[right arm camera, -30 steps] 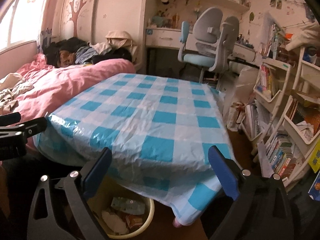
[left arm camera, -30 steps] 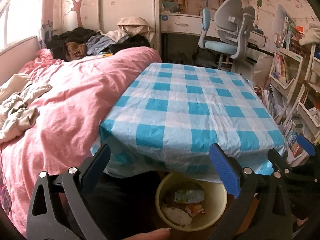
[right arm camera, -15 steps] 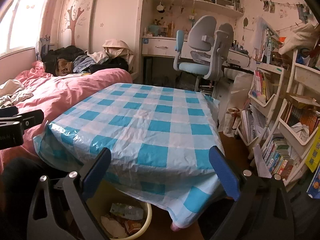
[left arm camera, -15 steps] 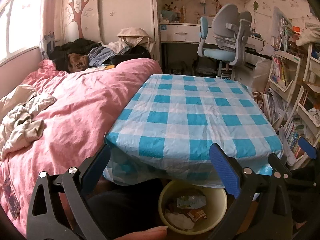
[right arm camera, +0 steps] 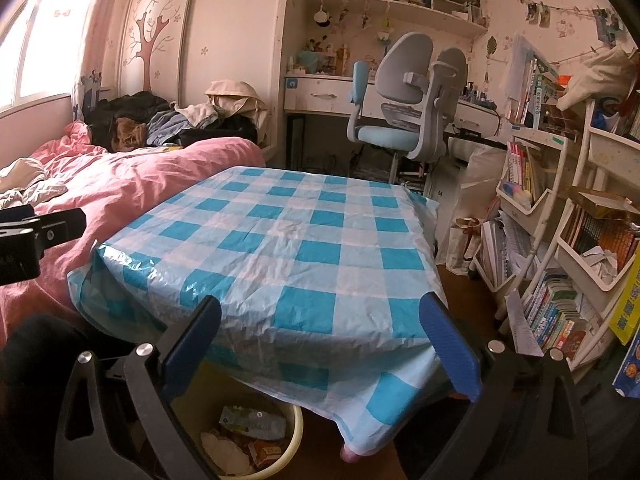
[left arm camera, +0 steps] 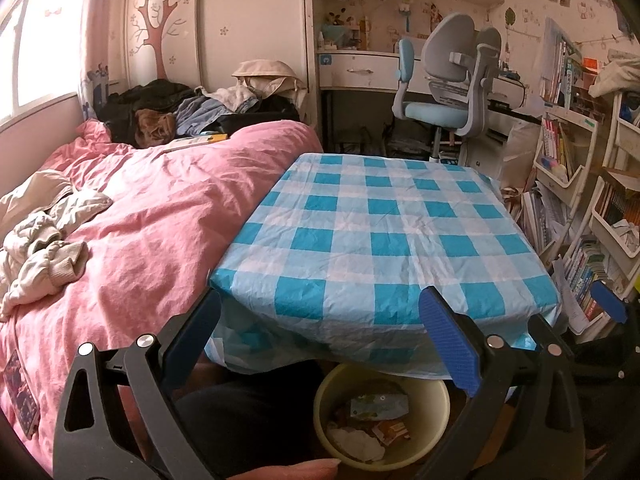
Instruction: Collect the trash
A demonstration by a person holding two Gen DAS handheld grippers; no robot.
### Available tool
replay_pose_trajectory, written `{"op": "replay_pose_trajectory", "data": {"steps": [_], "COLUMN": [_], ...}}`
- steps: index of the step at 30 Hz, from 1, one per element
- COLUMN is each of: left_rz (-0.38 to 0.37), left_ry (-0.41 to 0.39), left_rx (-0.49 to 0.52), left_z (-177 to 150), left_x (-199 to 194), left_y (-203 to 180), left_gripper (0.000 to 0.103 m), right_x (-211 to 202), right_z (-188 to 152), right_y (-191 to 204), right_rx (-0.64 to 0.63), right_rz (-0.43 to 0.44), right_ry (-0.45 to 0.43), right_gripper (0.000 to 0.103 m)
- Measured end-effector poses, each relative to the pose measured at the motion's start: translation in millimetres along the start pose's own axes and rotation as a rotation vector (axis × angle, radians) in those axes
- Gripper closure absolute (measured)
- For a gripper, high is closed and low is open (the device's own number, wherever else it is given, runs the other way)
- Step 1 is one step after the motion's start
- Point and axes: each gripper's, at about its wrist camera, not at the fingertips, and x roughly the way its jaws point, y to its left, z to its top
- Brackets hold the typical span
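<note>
- Pictured low under the near edge of the table: a pale yellow trash bin [left arm camera: 380,416], already holding a green wrapper [left arm camera: 379,404], an orange packet [left arm camera: 394,429] and crumpled white paper [left arm camera: 356,442].
- Seen again in the right wrist view, same bin [right arm camera: 294,444], same litter inside.
- Spread bare above it: a blue-and-white checked tablecloth [left arm camera: 384,240], no loose rubbish visible on top.
- Judged largely done, going by the filled bin and cleared cloth; any leftover scraps out of sight beyond the frames.
- Held level at the table's near edge: left gripper [left arm camera: 320,336], blue pads wide apart, nothing between them.
- Likewise the right gripper [right arm camera: 320,338], spread wide and empty.
- Beyond: pink bedding [left arm camera: 152,208] strewn with clothes, a grey-and-blue desk chair [left arm camera: 448,92], crowded bookshelves [right arm camera: 560,240].
</note>
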Motion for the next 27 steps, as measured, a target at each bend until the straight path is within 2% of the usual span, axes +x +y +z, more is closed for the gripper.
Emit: {"op": "replay_pose_trajectory", "data": {"steps": [4, 9, 11, 16, 21, 27], "left_rz": [-0.017, -0.090, -0.112, -0.094, -0.081, -0.072], "left_ry": [0.010, 0.083, 0.081, 0.039, 0.093, 0.104], "left_rx": [-0.013, -0.051, -0.080, -0.040, 0.017, 0.022], "left_z": [0.9, 3.1, 0.6, 0.2, 9.5, 31.9], "left_x": [0.1, 10.6, 12.1, 11.2, 35.5, 70.7], "left_y": [0.4, 4.0, 8.6, 7.7, 3.5, 2.5], "left_gripper": [0.007, 0.007, 0.007, 0.007, 0.007, 0.007], "right_x": [-0.6, -0.6, -0.6, 0.8, 14.0, 45.9], "right_z": [-0.4, -0.4, -0.7, -0.7, 4.5, 12.9], "right_y": [0.3, 0.7, 0.8, 1.9, 2.5, 0.6], "right_rx": [-0.001, -0.002, -0.004, -0.007, -0.025, -0.057], "right_rz": [0.000, -0.001, 0.001, 0.005, 0.026, 0.053], "right_ry": [0.000, 0.000, 0.001, 0.003, 0.035, 0.117], "right_gripper": [0.008, 0.008, 0.008, 0.008, 0.008, 0.008]}}
